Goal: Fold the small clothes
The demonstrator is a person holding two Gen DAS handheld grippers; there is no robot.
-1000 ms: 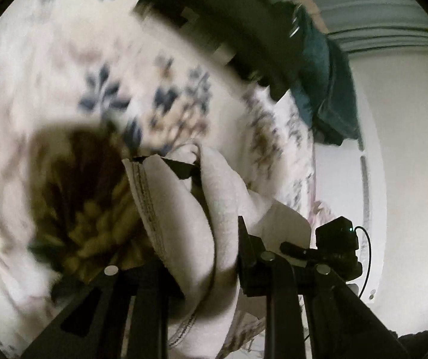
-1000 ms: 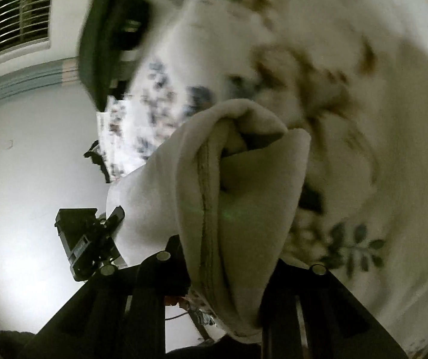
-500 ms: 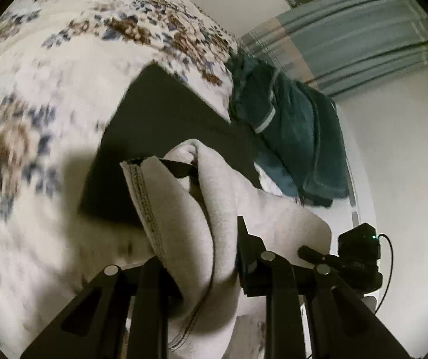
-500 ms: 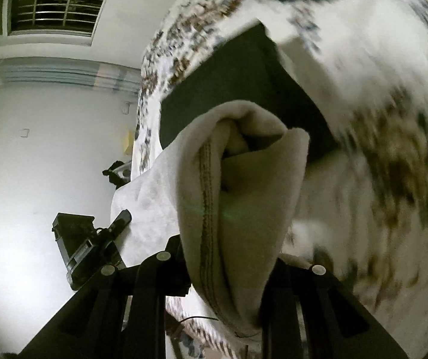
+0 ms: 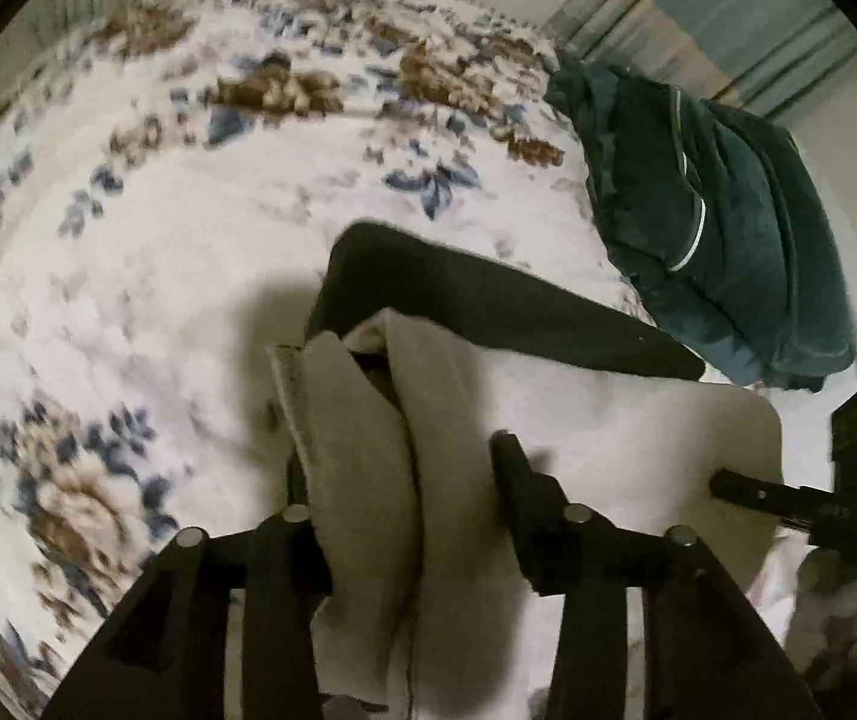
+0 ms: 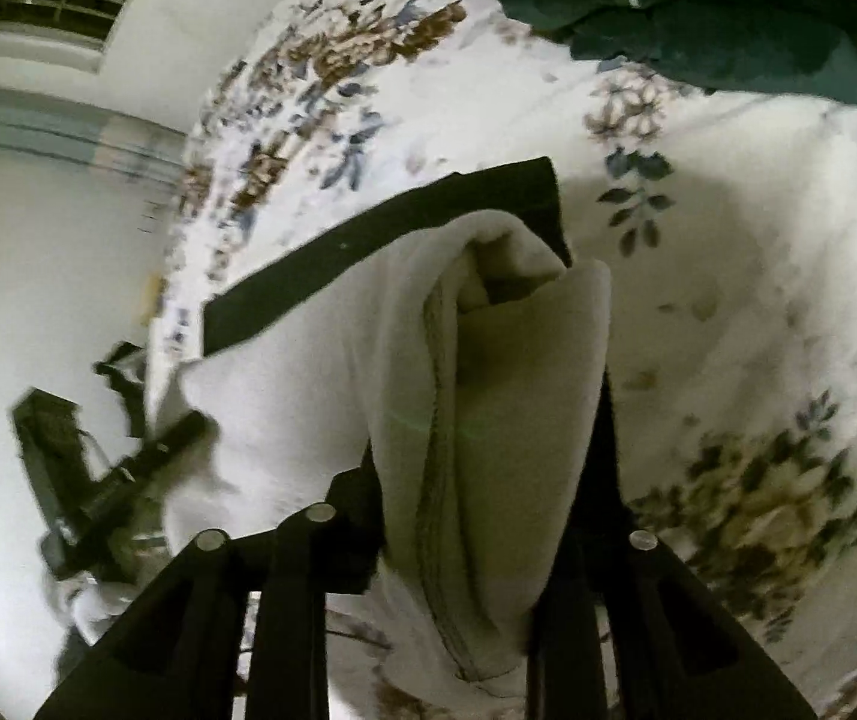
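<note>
Left gripper [image 5: 404,480] and right gripper [image 6: 482,480] — fingers each pinching a corner of the cream garment [image 5: 608,420] — hold it spread above the dark folded garment [image 5: 488,300], likely for stacking.

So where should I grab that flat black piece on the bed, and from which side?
Take the black garment at its free far corner, coming in low from the open floral bedspread side. It lies flat, and that corner sticks out past the white cloth both grippers hold; its near edge is hidden behind that cloth. A gripper must release first.
</note>
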